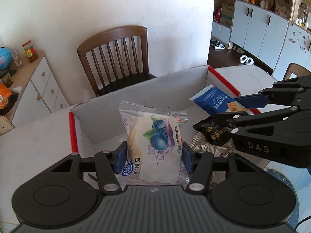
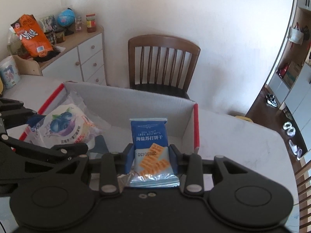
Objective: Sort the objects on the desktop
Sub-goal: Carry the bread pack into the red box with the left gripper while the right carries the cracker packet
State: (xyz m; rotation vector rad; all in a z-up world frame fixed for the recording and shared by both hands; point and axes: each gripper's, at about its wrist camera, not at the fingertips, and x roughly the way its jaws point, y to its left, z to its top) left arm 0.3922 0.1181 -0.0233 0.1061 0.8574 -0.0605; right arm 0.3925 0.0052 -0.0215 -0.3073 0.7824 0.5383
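My left gripper (image 1: 153,158) is shut on a clear-wrapped blueberry pastry packet (image 1: 155,139), held upright over the open white cardboard box (image 1: 136,95) with red edges. My right gripper (image 2: 151,158) is shut on a blue soda biscuit packet (image 2: 150,145), also above the box (image 2: 136,104). In the left wrist view the right gripper (image 1: 233,106) comes in from the right with the biscuit packet (image 1: 213,103). In the right wrist view the left gripper (image 2: 38,134) shows at the left with the pastry packet (image 2: 66,128). A black snack packet (image 1: 211,132) and a silver one (image 1: 211,149) lie inside the box.
A brown wooden chair (image 1: 118,58) stands behind the white table (image 2: 243,141). A white drawer cabinet (image 2: 81,62) at the left carries an orange snack bag (image 2: 33,35), a globe and jars. A second chair back (image 2: 305,184) shows at the right edge.
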